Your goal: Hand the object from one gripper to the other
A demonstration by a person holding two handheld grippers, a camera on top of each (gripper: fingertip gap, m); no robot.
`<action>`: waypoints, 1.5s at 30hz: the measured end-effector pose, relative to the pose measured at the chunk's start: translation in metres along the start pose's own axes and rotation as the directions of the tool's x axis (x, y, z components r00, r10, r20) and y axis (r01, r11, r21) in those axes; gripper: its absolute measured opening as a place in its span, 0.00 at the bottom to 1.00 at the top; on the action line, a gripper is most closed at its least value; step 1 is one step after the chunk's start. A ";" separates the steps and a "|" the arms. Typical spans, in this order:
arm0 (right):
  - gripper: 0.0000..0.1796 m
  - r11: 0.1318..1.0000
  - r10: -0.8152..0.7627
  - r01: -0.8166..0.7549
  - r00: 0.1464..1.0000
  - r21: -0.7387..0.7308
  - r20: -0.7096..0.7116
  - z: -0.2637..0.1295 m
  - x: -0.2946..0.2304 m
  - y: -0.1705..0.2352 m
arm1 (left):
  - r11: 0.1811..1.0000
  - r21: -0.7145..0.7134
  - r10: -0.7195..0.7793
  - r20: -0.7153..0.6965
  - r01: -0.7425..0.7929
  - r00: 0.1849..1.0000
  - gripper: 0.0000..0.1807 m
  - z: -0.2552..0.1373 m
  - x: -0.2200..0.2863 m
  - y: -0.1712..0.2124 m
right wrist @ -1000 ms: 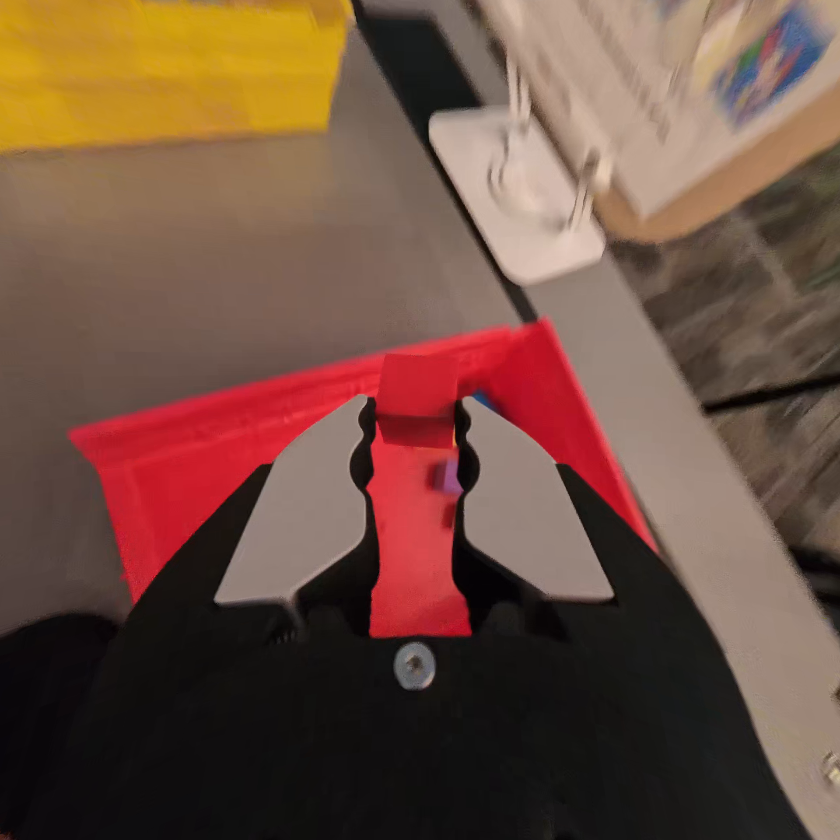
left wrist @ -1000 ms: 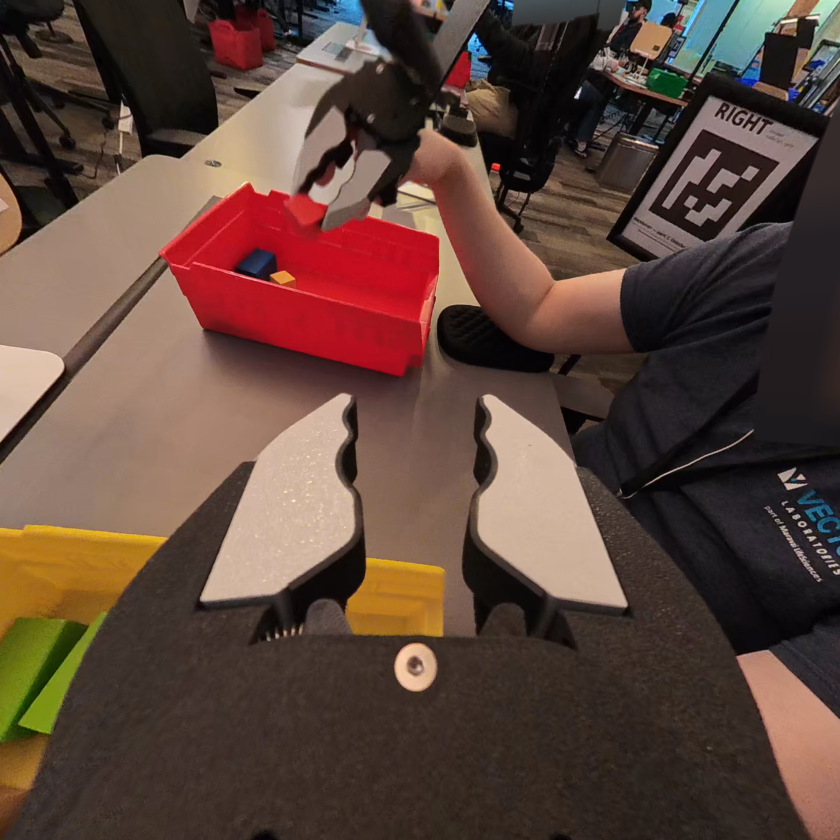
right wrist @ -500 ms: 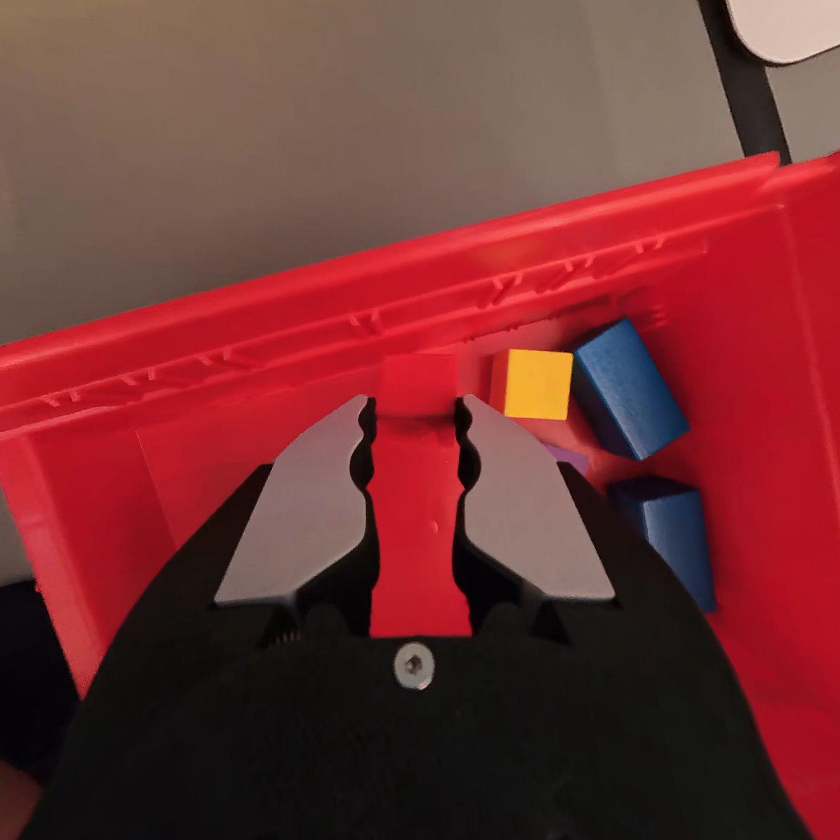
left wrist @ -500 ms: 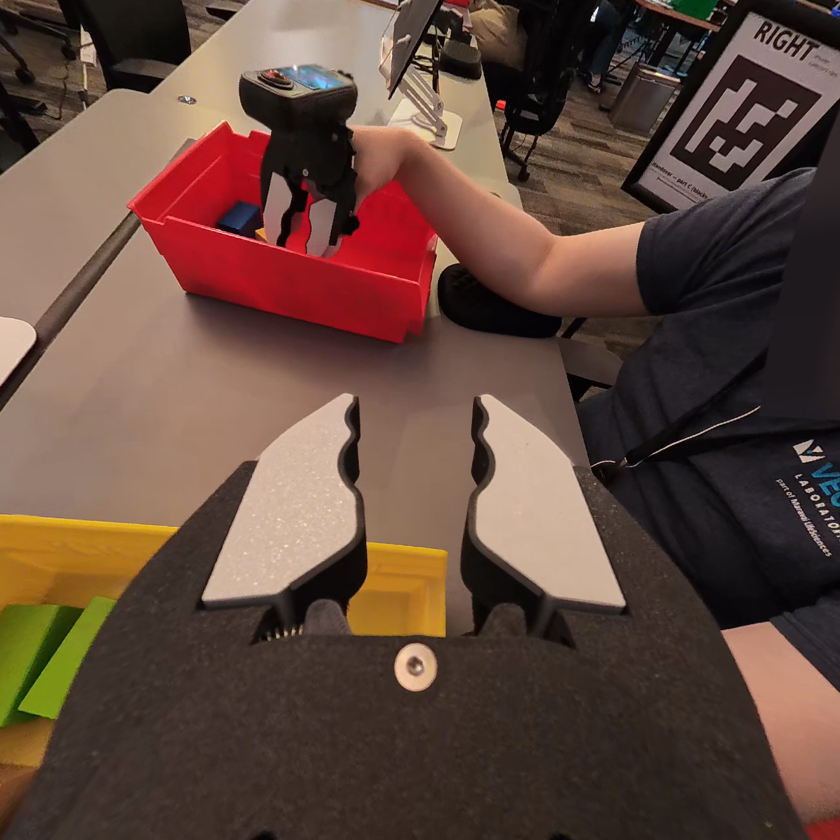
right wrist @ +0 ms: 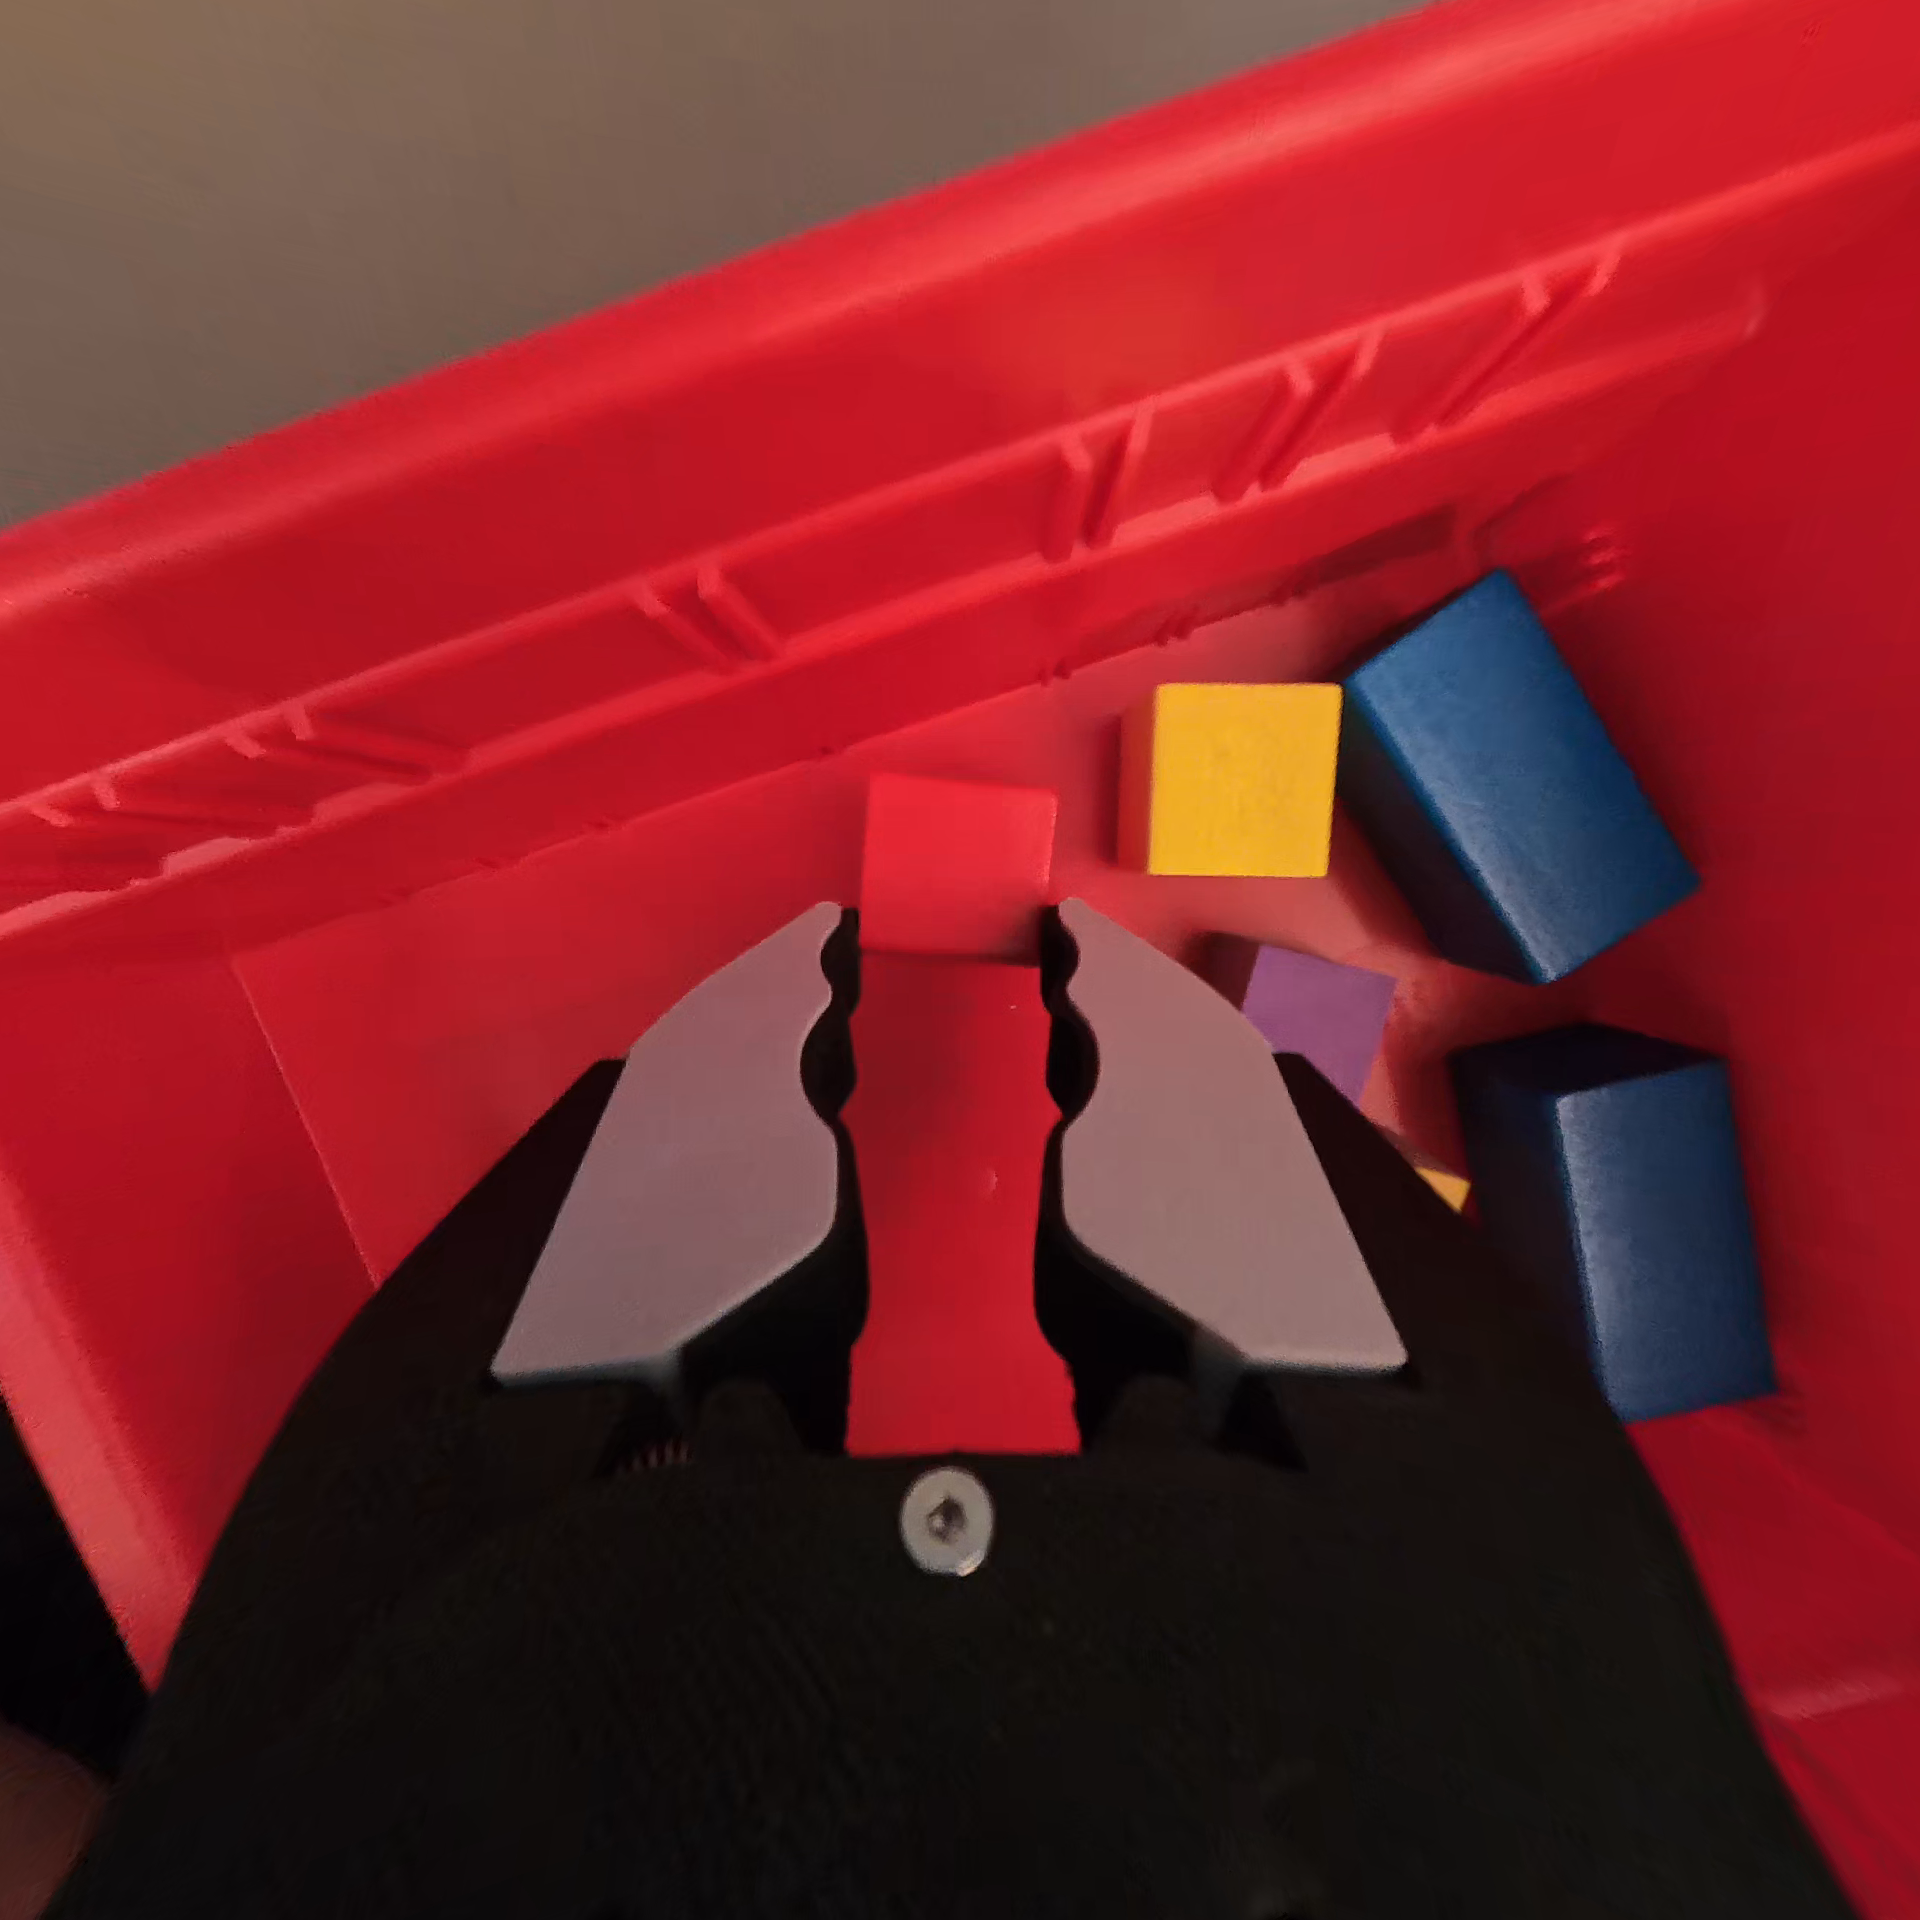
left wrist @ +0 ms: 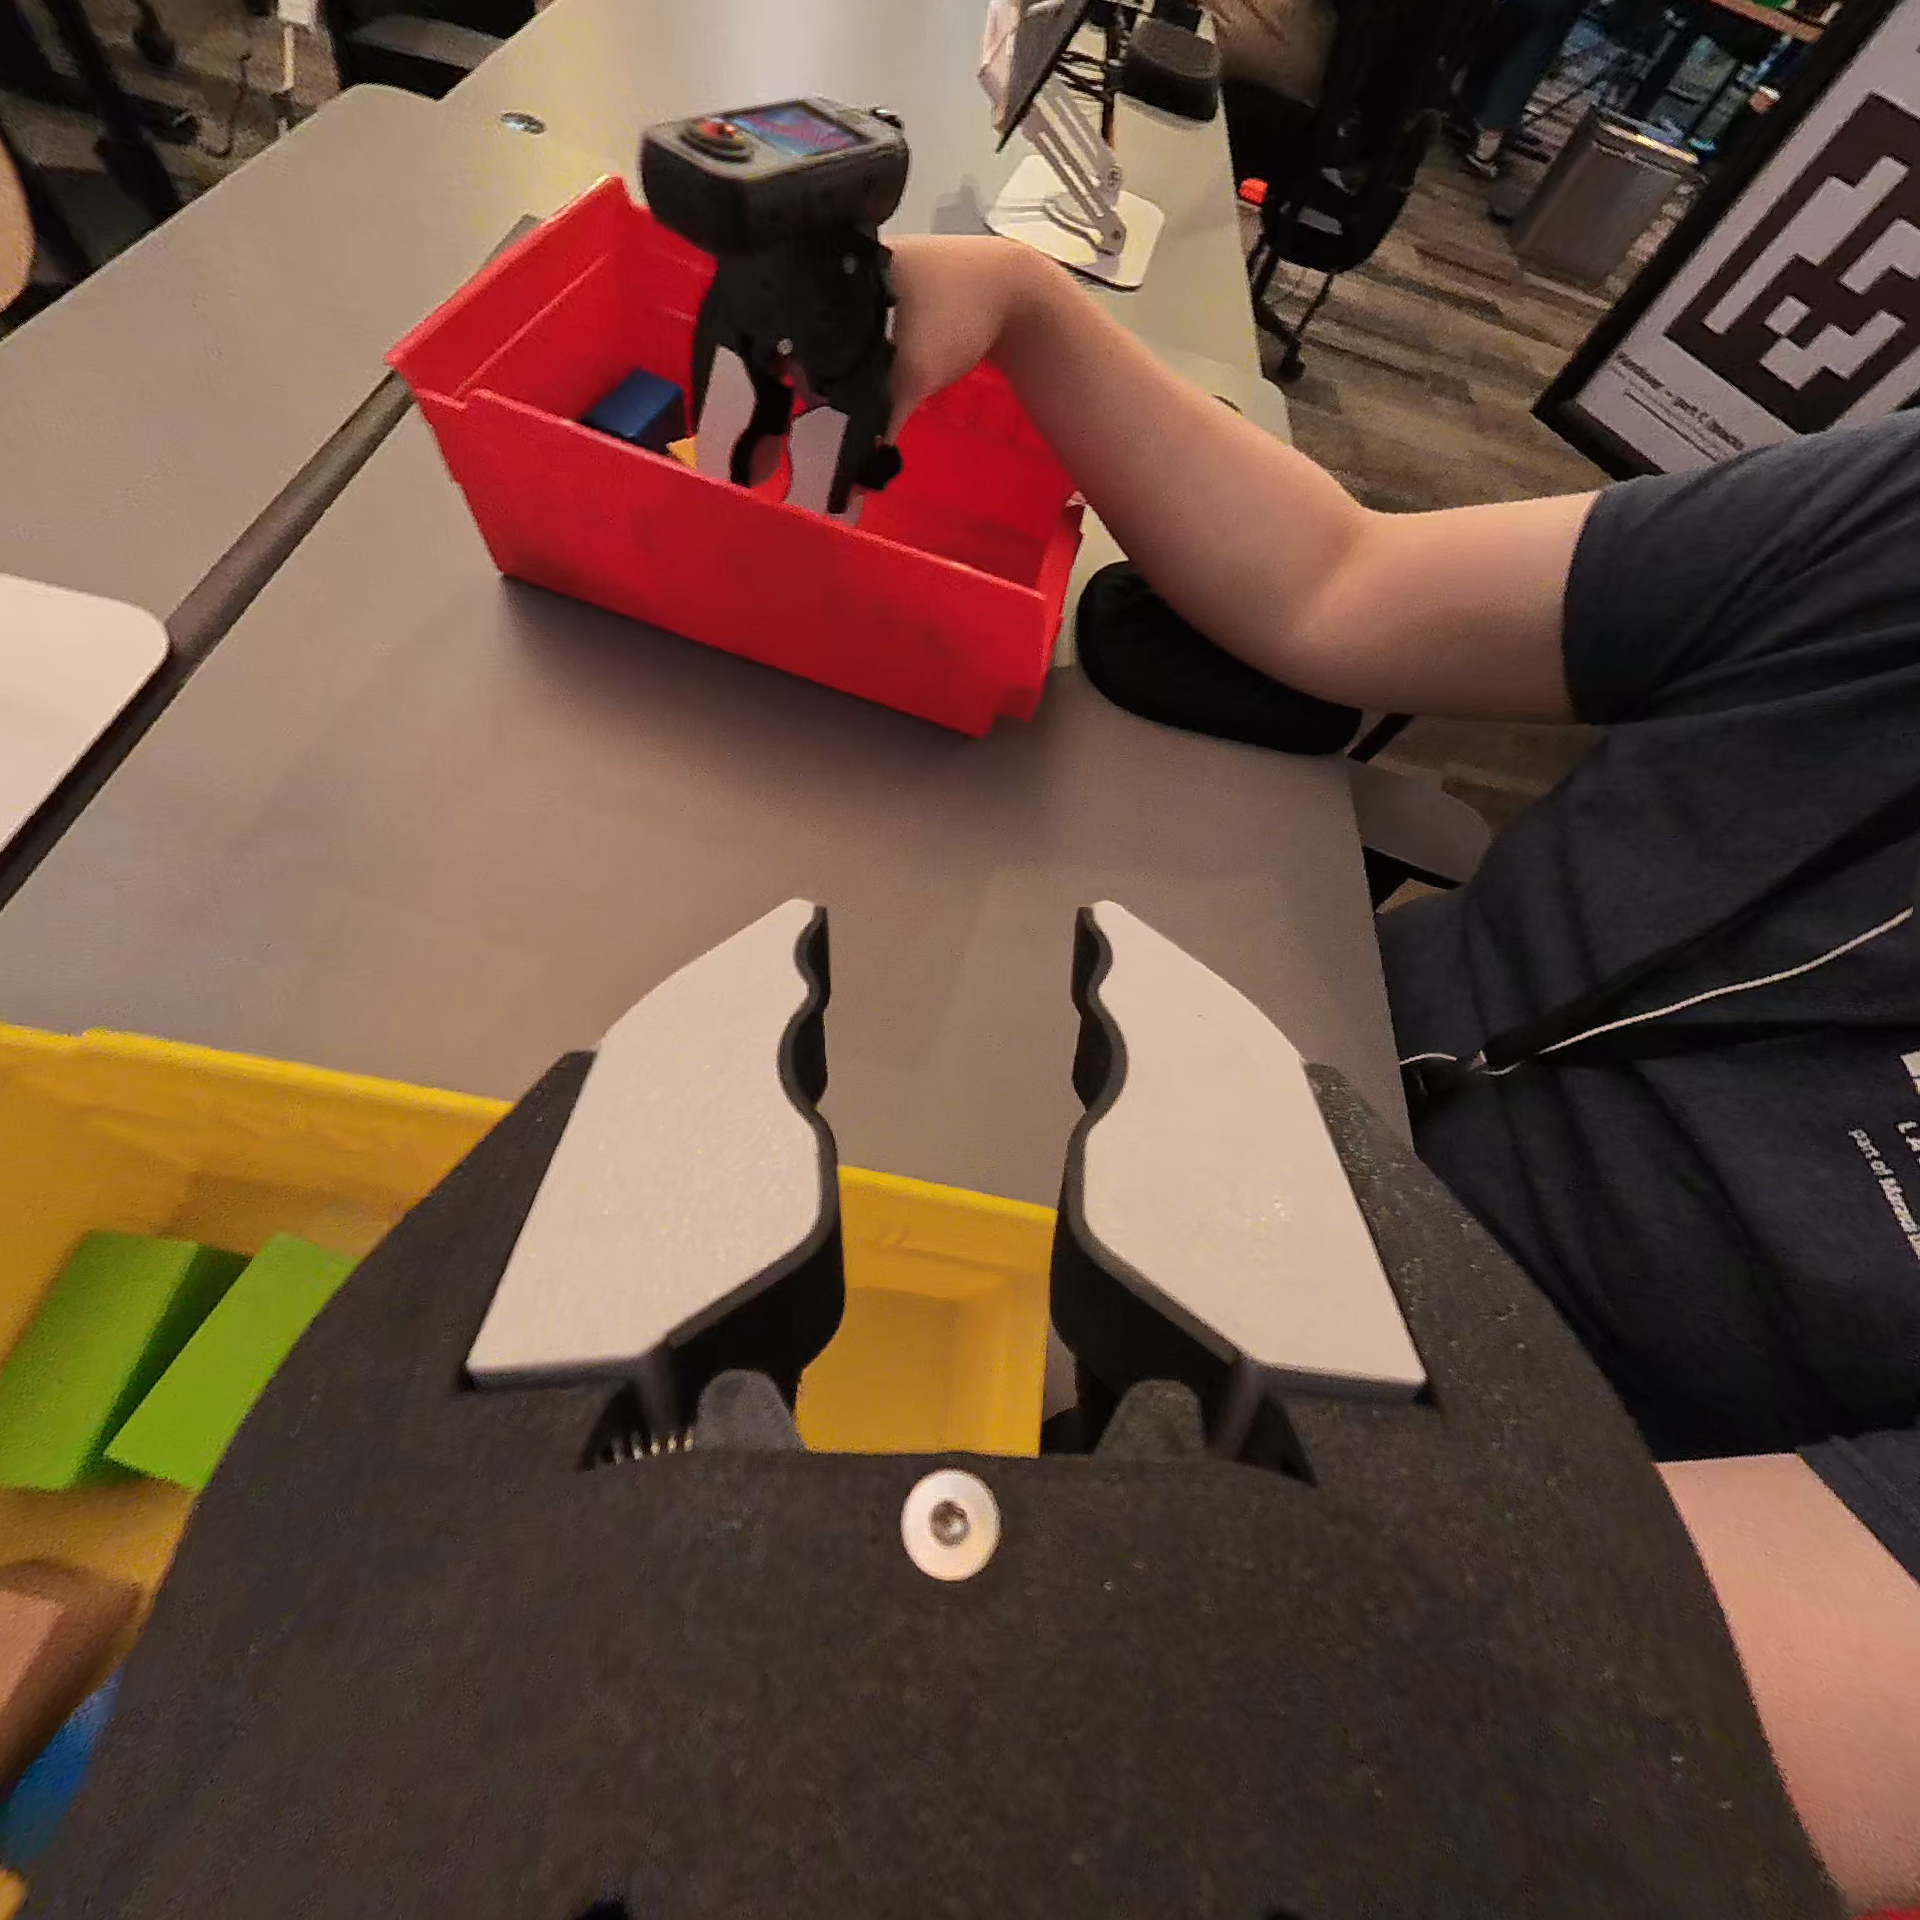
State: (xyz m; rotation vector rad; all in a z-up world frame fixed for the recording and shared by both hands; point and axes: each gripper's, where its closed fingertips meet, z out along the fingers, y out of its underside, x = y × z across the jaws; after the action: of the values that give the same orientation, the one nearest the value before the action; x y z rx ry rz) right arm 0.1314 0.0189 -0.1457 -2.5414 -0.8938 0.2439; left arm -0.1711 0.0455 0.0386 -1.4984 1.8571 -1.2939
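Note:
My right gripper (right wrist: 948,914) is shut on a small red cube (right wrist: 958,868) and holds it low inside the red bin (right wrist: 727,436), close to the bin floor. In the left wrist view the right gripper (left wrist: 792,468) points down into the red bin (left wrist: 748,582); the cube is hidden there. My left gripper (left wrist: 948,925) is open and empty, hovering above the near edge of the yellow bin (left wrist: 208,1101), well apart from the red bin.
In the red bin lie a yellow cube (right wrist: 1231,779), two blue blocks (right wrist: 1507,769) (right wrist: 1621,1216) and a purple block (right wrist: 1320,1013). The yellow bin holds green blocks (left wrist: 156,1351). A black wrist rest (left wrist: 1195,665) lies right of the red bin. A person's arm (left wrist: 1247,540) reaches over the grey table (left wrist: 520,831).
The right gripper has swung down from above the red bin into it, carrying the red cube closer to the floor. The left gripper has stayed open over the yellow bin.

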 end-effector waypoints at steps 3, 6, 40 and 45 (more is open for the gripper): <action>0.19 1.000 0.008 -0.008 1.000 -0.003 0.000 0.000 0.001 0.000 | 1.000 0.008 -0.027 0.042 0.027 0.999 0.25 -0.007 -0.008 0.003; 0.19 1.000 0.025 -0.025 1.000 -0.004 0.002 0.000 0.000 0.000 | 0.998 -0.002 -0.060 0.113 0.061 0.992 0.25 -0.016 -0.019 0.010; 0.24 0.998 -0.053 0.049 0.986 -0.030 -0.159 -0.049 -0.003 -0.013 | 0.408 -0.288 -0.348 0.828 0.866 0.440 0.24 -0.065 -0.126 0.208; 0.24 0.998 -0.049 0.044 0.986 -0.033 -0.161 -0.050 -0.002 -0.011 | 0.368 -0.277 -0.380 0.827 0.888 0.415 0.20 -0.060 -0.127 0.216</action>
State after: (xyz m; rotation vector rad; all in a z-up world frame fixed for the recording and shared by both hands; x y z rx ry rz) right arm 0.1394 0.0079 -0.0959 -2.5208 -0.8982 0.0097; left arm -0.2898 0.1821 -0.1441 -2.9259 1.1987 -0.0222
